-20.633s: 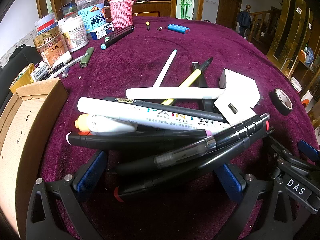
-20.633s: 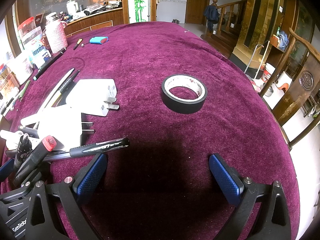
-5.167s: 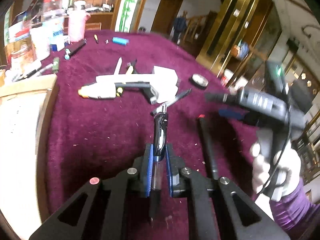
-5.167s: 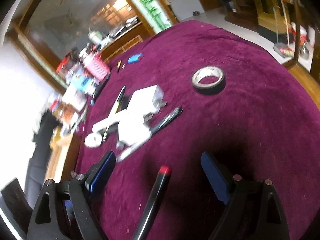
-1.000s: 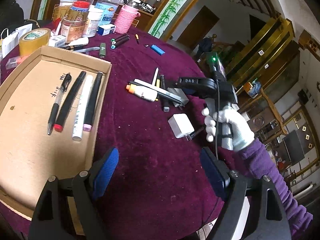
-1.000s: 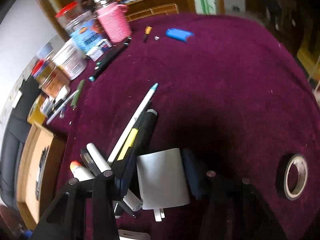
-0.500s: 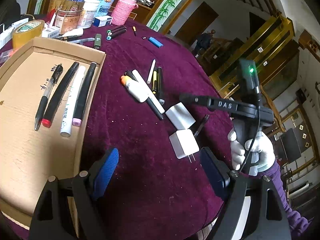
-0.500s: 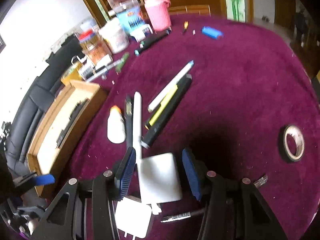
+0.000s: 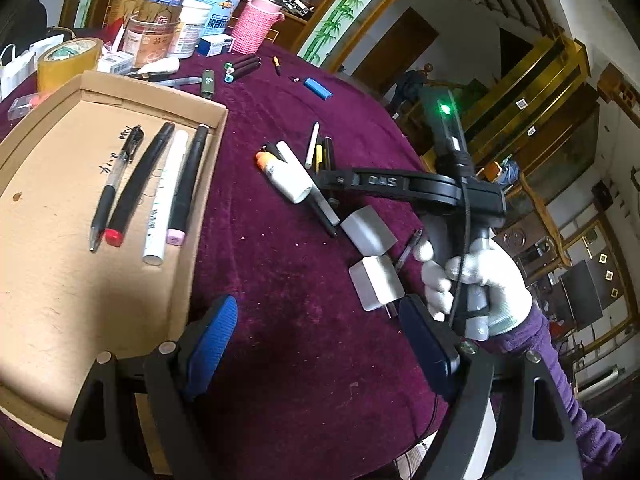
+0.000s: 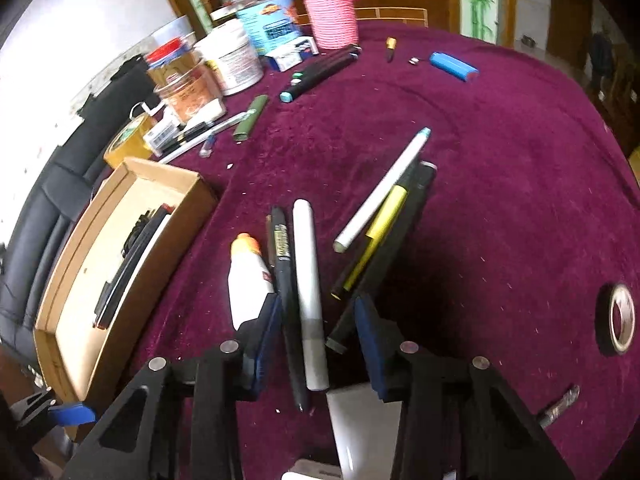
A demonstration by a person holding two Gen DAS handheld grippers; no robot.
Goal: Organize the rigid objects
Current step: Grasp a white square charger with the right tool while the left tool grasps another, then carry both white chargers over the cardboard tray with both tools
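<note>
A cardboard tray [image 9: 60, 272] at the left holds several pens side by side [image 9: 160, 188]. My left gripper [image 9: 320, 344] is open and empty above the purple cloth beside the tray. My right gripper [image 10: 318, 332] is open; its jaws straddle a white marker [image 10: 308, 292] and a black pen [image 10: 286, 292] lying on the cloth. A white glue bottle [image 10: 246, 280] lies just left of them. Two white chargers [image 9: 370, 254] lie near the right hand. A white pen, a yellow pen and a black pen [image 10: 384, 216] lie beyond.
Jars, a pink cup [image 10: 332, 8], yellow tape [image 9: 68, 60] and loose markers crowd the table's far left. A blue lighter [image 10: 454, 66] lies at the back. A black tape roll [image 10: 620, 318] sits at the right. The tray also shows in the right wrist view [image 10: 116, 268].
My right gripper let go of the white charger, moved forward past it, and now straddles the white marker and black pen. My left gripper stayed open beside the tray.
</note>
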